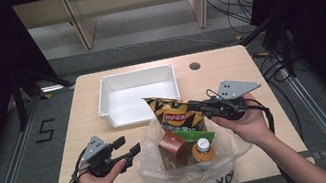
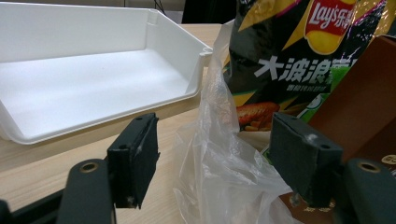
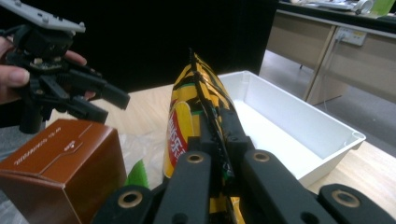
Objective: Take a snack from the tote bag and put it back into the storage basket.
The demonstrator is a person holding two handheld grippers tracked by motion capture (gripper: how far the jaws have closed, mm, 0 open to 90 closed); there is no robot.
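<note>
A yellow-and-black chips bag stands up out of a clear plastic bag at the table's front. My right gripper is shut on the chips bag's right edge; in the right gripper view the jaws pinch the chips bag along its seam. A brown carton and a bottle with a white cap sit in the plastic bag. My left gripper is open to the left of the bag. In the left gripper view its fingers stand apart, with the clear plastic beyond them.
An empty white bin lies on the wooden table behind the bag, also close in the left gripper view as the white bin. A round hole is in the tabletop at the back.
</note>
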